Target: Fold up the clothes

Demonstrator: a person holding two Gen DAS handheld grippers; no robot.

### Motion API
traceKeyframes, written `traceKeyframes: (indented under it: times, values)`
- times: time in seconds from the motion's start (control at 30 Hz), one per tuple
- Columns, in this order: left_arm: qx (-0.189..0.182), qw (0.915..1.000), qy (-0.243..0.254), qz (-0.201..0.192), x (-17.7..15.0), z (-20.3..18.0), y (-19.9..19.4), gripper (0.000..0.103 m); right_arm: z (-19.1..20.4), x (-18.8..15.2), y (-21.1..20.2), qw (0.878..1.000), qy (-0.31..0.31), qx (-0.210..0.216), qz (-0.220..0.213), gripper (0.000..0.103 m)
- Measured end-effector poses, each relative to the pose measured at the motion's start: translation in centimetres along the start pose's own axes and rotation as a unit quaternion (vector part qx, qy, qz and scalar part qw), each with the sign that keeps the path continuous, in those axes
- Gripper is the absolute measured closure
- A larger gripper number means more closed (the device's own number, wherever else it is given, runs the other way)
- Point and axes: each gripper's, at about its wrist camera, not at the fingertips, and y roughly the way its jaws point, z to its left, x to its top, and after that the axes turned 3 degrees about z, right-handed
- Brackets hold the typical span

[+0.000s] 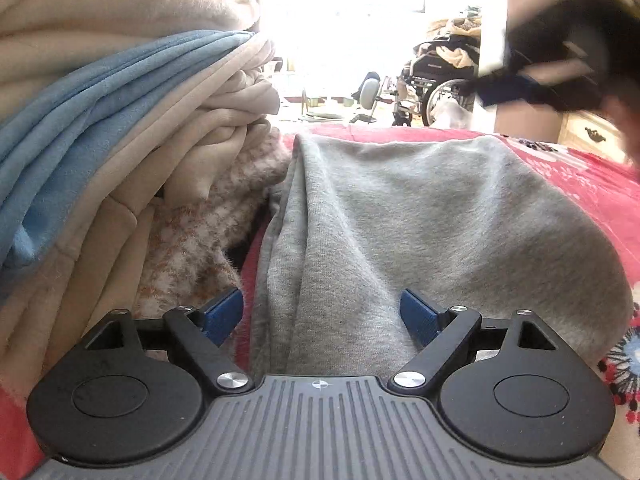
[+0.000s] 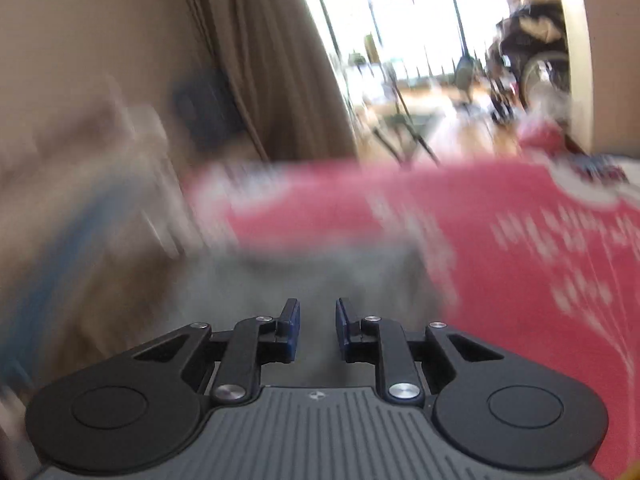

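While the left tool (image 1: 322, 316) sits wide open, its blue pads straddle the near end of the grey sweatshirt-type garment (image 1: 420, 216) without pinching it, so on that side the cloth is released, not held. The garment lies spread on the bed's red patterned cover (image 1: 592, 188), folded lengthwise by the look of the ridge on its left edge. Just beside it, to the left, is a tall stack of folded clothes (image 1: 120, 92), beige and blue fleece with a speckled knit at the bottom.

The right tool (image 2: 317, 328) is up in the air, blurry in both views. Its pads are nearly together with a narrow gap, and I can't see any cloth between them, so I'd call it empty, though the smear makes that a bit iffy.

My read: mid-fold, between grabs. The next move probably calls for both tools to clamp the near hem corners and carry them toward the far edge, keeping the layers aligned, clear of the stack.
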Motion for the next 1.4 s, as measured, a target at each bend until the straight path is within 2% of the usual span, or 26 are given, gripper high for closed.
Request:
traceKeyframes:
  times: [0.03, 0.07, 0.1, 0.13, 0.23, 0.33, 0.37, 0.43, 0.47, 0.53, 0.57, 0.6, 0.63, 0.7, 0.73, 0.83, 0.9, 1.0, 1.03, 1.07, 1.13, 1.2, 1.23, 1.3, 1.4]
  values:
    - [-0.002, 1.0000, -0.003, -0.001, 0.1, 0.1, -0.1, 0.015, -0.4, -0.7, 0.3, 1.000, -0.006, -0.022, 0.016, 0.099]
    - [-0.005, 0.9999, -0.008, -0.006, 0.2, 0.2, -0.3, 0.015, -0.9, -1.0, -0.1, 1.000, 0.007, -0.022, 0.004, 0.102]
    - [-0.009, 0.9998, -0.013, -0.013, 0.2, 0.3, -0.6, 0.016, -1.4, -1.3, -0.6, 1.000, 0.020, -0.023, -0.009, 0.102]
    - [-0.012, 0.9996, -0.018, -0.021, 0.3, 0.6, -1.2, 0.016, -1.6, -1.3, -1.9, 0.998, 0.040, -0.021, -0.032, 0.097]
    - [-0.016, 0.9979, -0.027, -0.056, 0.4, 1.2, -3.7, 0.015, -0.5, -1.9, -5.8, 0.997, 0.020, -0.020, -0.075, 0.097]
    - [-0.031, 0.9950, -0.010, -0.095, 0.6, 1.4, -6.7, 0.014, 1.5, -3.2, -8.2, 0.998, -0.031, 0.016, -0.060, 0.097]
    - [-0.043, 0.9938, 0.004, -0.102, 0.7, 1.3, -7.5, 0.014, 1.9, -3.4, -7.7, 0.998, -0.051, 0.019, -0.043, 0.097]
    - [-0.061, 0.9926, 0.042, -0.096, 0.8, 0.5, -7.6, 0.012, 3.0, -3.9, -6.0, 0.997, -0.078, 0.012, -0.006, 0.097]
    - [-0.068, 0.9925, 0.061, -0.081, 0.8, 0.0, -7.2, 0.012, 2.8, -4.5, -5.2, 0.997, -0.071, 0.000, 0.006, 0.102]
    - [-0.059, 0.9954, 0.074, -0.017, 0.5, -0.5, -5.1, 0.012, 2.4, -5.5, -3.7, 0.998, -0.056, -0.022, 0.029, 0.103]
    - [-0.050, 0.9962, 0.071, 0.011, 0.4, -0.5, -4.0, 0.015, 2.4, -5.4, -4.4, 0.999, -0.030, -0.016, 0.021, 0.102]
    - [-0.040, 0.9969, 0.060, 0.030, 0.2, -0.1, -3.1, 0.015, 2.8, -5.2, -5.3, 1.000, -0.021, -0.007, 0.011, 0.097]
    - [-0.036, 0.9975, 0.045, 0.040, 0.2, 0.3, -2.7, 0.015, 3.2, -5.0, -6.3, 1.000, -0.014, 0.003, 0.002, 0.097]
    - [-0.043, 0.9986, 0.009, 0.028, 0.5, 1.5, -3.7, 0.016, 4.5, -5.8, -7.7, 0.999, -0.043, -0.001, 0.011, 0.097]
    - [-0.043, 0.9989, 0.008, 0.015, 0.7, 1.6, -4.5, 0.016, 5.0, -6.3, -8.1, 0.998, -0.056, -0.007, 0.022, 0.097]
    - [-0.036, 0.9991, 0.021, -0.003, 0.9, 1.7, -6.5, 0.015, 4.4, -7.6, -8.6, 0.996, -0.040, -0.043, 0.065, 0.095]
    - [-0.039, 0.9985, 0.033, -0.019, 0.9, 1.7, -8.3, 0.015, 4.8, -8.6, -10.3, 0.996, -0.027, -0.048, 0.075, 0.094]
    - [-0.043, 0.9968, 0.052, -0.044, 0.8, 1.1, -11.1, 0.010, 6.3, -10.5, -13.9, 0.995, -0.022, -0.046, 0.083, 0.090]
    - [-0.045, 0.9964, 0.054, -0.048, 0.6, 0.7, -12.1, 0.008, 6.9, -11.2, -15.0, 0.995, -0.023, -0.046, 0.083, 0.085]
    - [-0.050, 0.9961, 0.054, -0.049, 0.4, 0.5, -13.0, 0.006, 7.5, -12.0, -16.2, 0.995, -0.025, -0.046, 0.083, 0.075]
    - [-0.062, 0.9960, 0.052, -0.039, -0.1, 0.1, -14.7, 0.005, 8.6, -13.3, -18.1, 0.995, -0.021, -0.052, 0.080, 0.063]
    - [-0.068, 0.9962, 0.047, -0.025, -0.5, -0.4, -16.0, 0.002, 9.6, -14.6, -19.6, 0.995, -0.012, -0.064, 0.069, 0.057]
    - [-0.069, 0.9963, 0.046, -0.019, -0.8, -0.6, -16.7, 0.002, 10.0, -15.1, -20.1, 0.995, -0.008, -0.072, 0.065, 0.050]
    - [-0.062, 0.9968, 0.048, -0.014, -1.3, -0.9, -18.0, 0.000, 10.9, -16.0, -21.0, 0.994, -0.005, -0.091, 0.055, 0.048]
    - [-0.039, 0.9984, 0.041, -0.009, -1.6, -0.8, -19.5, 0.000, 11.9, -16.7, -21.8, 0.993, -0.005, -0.113, 0.044, 0.037]
